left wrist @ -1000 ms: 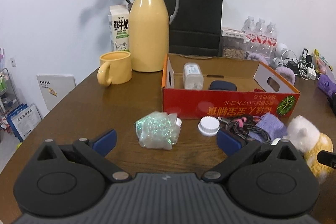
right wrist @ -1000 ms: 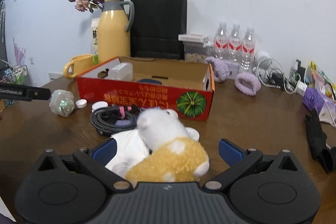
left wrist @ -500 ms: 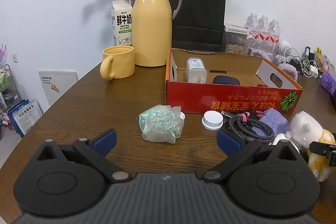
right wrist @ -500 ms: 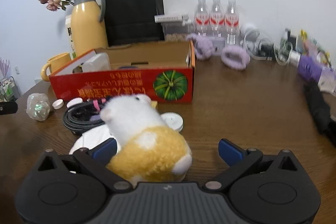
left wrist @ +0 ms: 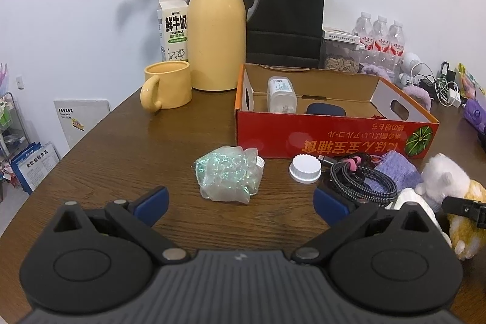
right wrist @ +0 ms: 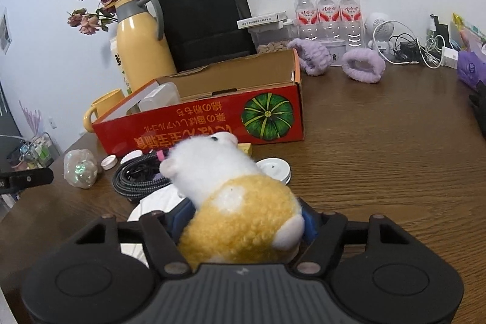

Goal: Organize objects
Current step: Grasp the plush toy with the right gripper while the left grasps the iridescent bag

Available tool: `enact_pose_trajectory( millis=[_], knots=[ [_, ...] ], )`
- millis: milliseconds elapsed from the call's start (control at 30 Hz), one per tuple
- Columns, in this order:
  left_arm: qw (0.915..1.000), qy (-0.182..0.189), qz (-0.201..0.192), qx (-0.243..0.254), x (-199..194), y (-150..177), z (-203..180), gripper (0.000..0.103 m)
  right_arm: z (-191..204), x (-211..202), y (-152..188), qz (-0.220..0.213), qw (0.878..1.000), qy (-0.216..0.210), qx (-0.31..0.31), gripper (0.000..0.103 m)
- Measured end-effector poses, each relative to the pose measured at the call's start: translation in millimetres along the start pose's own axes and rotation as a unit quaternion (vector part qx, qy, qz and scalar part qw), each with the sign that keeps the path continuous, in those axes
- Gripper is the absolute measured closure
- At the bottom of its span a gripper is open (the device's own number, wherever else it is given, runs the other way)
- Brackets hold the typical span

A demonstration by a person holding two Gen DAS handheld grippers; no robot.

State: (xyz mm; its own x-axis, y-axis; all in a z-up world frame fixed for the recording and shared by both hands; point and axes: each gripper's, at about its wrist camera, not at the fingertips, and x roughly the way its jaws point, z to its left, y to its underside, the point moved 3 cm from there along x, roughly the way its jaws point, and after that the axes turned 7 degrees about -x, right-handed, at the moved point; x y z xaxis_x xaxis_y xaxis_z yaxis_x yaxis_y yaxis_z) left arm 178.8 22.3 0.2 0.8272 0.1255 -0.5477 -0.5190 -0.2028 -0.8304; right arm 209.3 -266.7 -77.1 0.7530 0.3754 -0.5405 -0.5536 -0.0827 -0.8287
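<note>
Now your right gripper (right wrist: 243,220) grasps the plush hamster (right wrist: 237,202), while your left gripper (left wrist: 240,199) gapes released before the glitter bag (left wrist: 229,173).

Left gripper (left wrist: 240,198) at bottom of frame, fingers (left wrist: 151,200) spread wide, nothing between them. Right gripper (right wrist: 244,217) at bottom of frame, blue fingers (right wrist: 309,222) closed in on the plush toy (right wrist: 240,208), pressing its yellow body from both sides.
</note>
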Motion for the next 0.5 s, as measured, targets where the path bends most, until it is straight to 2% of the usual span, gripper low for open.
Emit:
enact_pose_trajectory(
  millis=[500],
  knots=[
    [0.9997, -0.025, 0.003, 0.001, 15.4, -3.9, 11.0, 0.0, 0.5, -25.6, -17.4, -0.061, 0.998, 0.006, -0.005, 0.037]
  ],
)
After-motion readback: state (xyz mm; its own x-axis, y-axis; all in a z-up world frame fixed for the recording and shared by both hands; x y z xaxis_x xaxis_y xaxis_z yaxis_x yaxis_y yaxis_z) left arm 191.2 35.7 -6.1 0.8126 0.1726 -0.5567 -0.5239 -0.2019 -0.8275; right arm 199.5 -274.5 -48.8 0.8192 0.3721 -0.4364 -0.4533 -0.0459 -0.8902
